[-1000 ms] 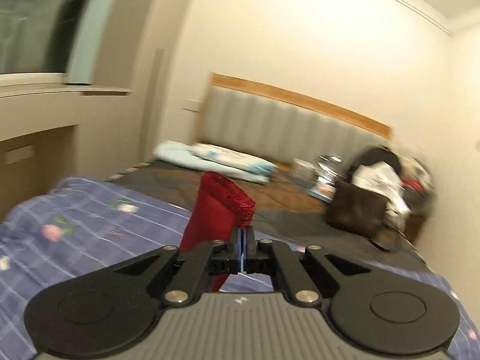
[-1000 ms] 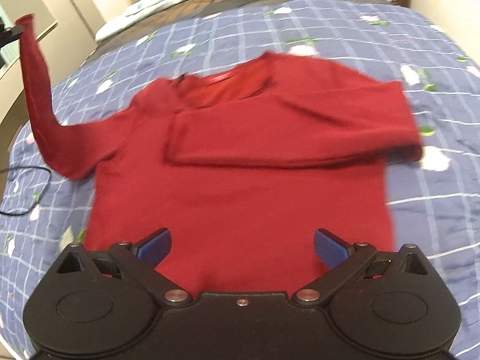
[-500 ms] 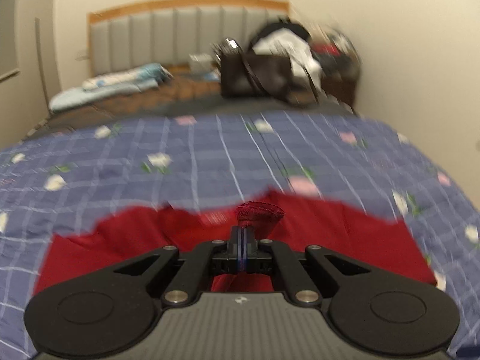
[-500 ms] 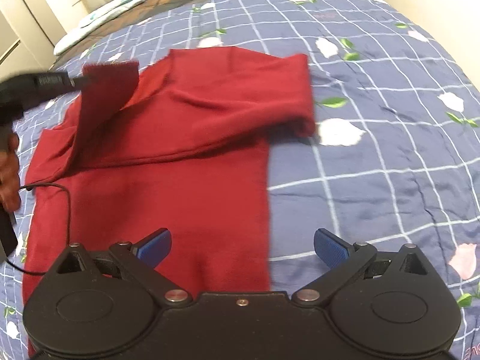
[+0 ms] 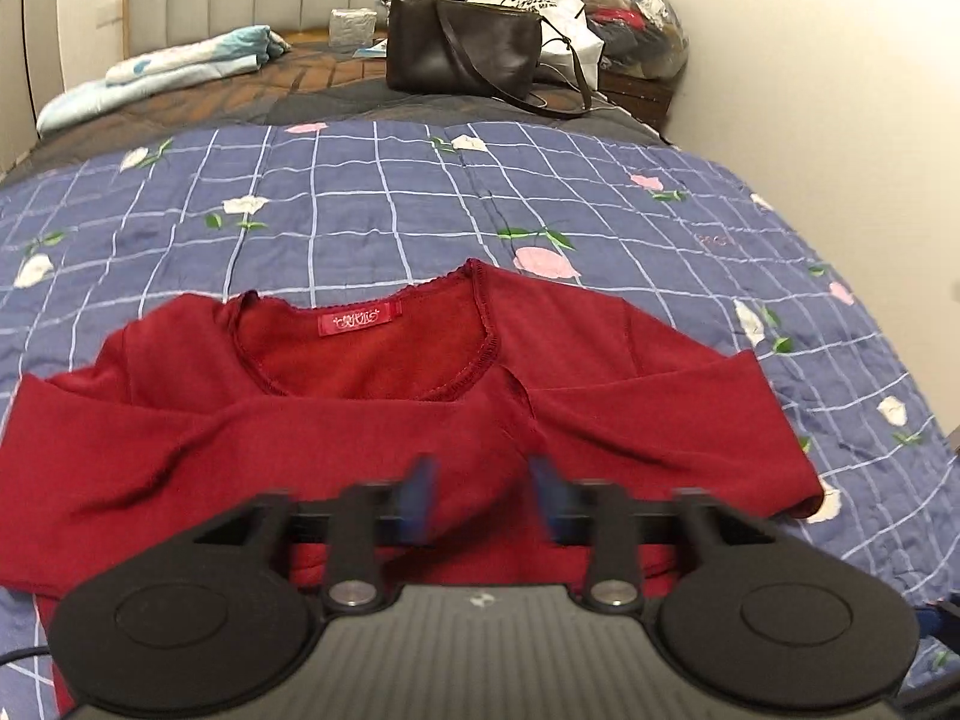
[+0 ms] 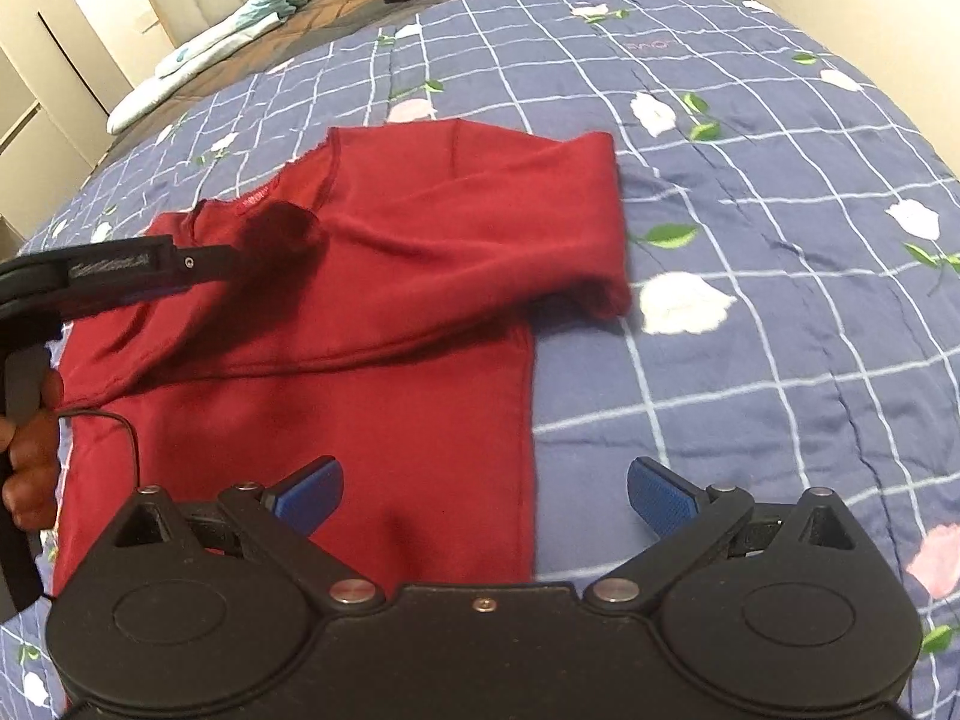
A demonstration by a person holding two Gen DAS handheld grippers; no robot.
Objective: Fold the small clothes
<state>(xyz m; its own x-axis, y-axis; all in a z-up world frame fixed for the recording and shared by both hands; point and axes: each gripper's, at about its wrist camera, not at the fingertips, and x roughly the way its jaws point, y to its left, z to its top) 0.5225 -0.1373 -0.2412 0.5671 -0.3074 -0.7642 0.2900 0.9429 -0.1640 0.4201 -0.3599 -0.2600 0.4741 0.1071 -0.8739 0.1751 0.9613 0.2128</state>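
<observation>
A red long-sleeved sweater (image 5: 660, 396) lies flat on the blue checked quilt (image 5: 360, 198), neckline and label toward the headboard. Both sleeves are folded across the chest. My left gripper (image 5: 483, 498) is open just above the left sleeve, whose cuff (image 5: 510, 390) rests on the chest ahead of the blurred fingertips. In the right wrist view the left gripper (image 6: 231, 255) hovers beside that cuff (image 6: 282, 228). My right gripper (image 6: 486, 498) is open and holds nothing, low over the sweater (image 6: 420, 252) at its right side edge near the hem.
A dark handbag (image 5: 462, 48), bags and clutter sit at the head of the bed, with a folded pale blue blanket (image 5: 180, 66) to the left. A wall runs along the bed's right side. A hand (image 6: 30, 456) and a thin cable (image 6: 120, 426) are at the left.
The left gripper carried the raised left sleeve across the chest, laid it down and opened. The right gripper stayed open and shifted toward the sweater's right edge.
</observation>
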